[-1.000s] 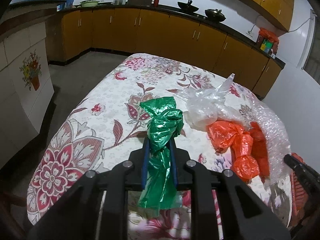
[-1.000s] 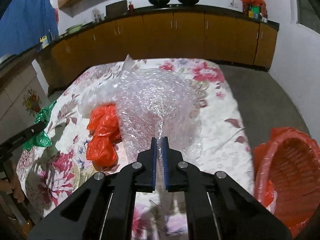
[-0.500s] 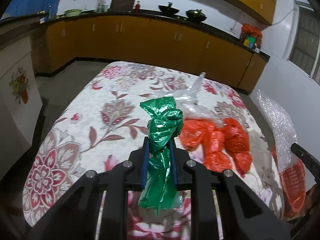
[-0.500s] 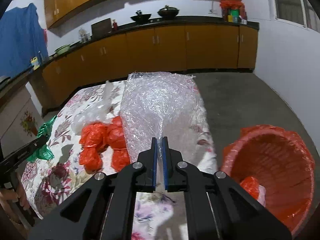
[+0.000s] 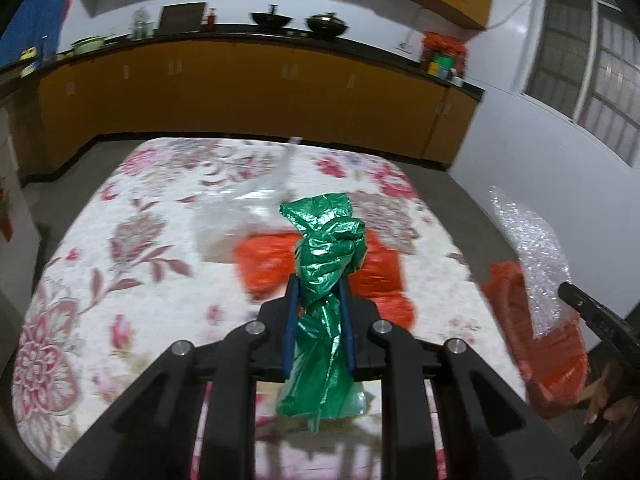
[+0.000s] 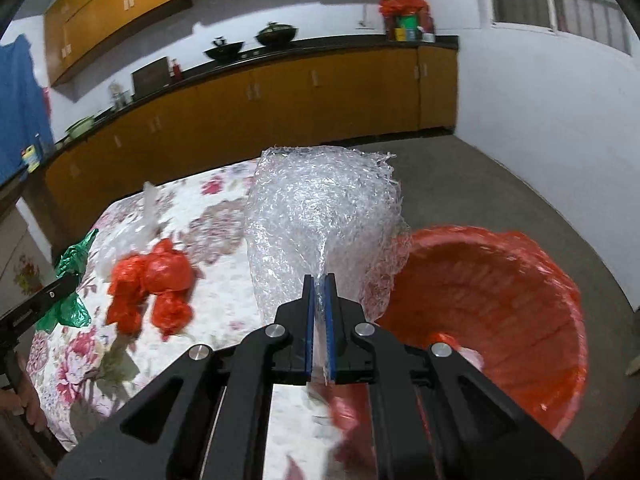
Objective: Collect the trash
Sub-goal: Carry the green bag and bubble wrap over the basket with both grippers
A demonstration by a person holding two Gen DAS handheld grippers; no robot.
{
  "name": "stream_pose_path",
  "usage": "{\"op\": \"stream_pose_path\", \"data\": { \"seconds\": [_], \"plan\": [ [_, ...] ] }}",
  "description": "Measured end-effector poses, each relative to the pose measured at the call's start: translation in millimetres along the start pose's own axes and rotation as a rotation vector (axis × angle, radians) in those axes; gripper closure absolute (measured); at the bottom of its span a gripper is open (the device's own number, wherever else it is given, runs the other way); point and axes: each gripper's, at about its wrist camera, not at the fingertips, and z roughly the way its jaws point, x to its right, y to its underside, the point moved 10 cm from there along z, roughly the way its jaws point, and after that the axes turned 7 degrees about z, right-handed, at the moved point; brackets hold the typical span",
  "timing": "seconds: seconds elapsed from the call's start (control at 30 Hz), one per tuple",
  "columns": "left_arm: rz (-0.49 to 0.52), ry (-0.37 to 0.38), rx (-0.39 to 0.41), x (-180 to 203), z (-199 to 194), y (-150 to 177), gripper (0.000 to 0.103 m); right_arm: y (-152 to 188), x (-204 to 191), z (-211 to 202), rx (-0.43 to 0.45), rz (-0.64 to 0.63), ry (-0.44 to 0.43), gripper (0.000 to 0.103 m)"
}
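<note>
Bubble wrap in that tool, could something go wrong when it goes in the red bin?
Maybe. The bubble wrap is wide and pinched only at its bottom edge by the right tool, so it could catch on the bin rim or slip out. The green bag dangles loosely from the left tool and might snag the orange bags below.

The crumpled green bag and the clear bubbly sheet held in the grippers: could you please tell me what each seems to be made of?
The crumpled green bag, clamped in the left gripper, looks like thin glossy plastic film: sharp creases with bright glints. The clear bubbly sheet, pinched by the right gripper, appears to be bubble wrap: translucent, with a fine blistered, sparkling texture.
</note>
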Motion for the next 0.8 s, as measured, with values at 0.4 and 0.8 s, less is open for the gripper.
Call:
{"op": "stream_pose_path", "data": {
  "seconds": [0.4,0.8],
  "plan": [
    [0.083,0.198,-0.002,117,11,-8,0.083,-1,74,-30,0.055,0.095,0.125,0.097],
    [0.169,0.335,-0.028,209,21,-2,0.084,3,126,-56,0.087,0.183,0.19,0.097]
  ]
}}
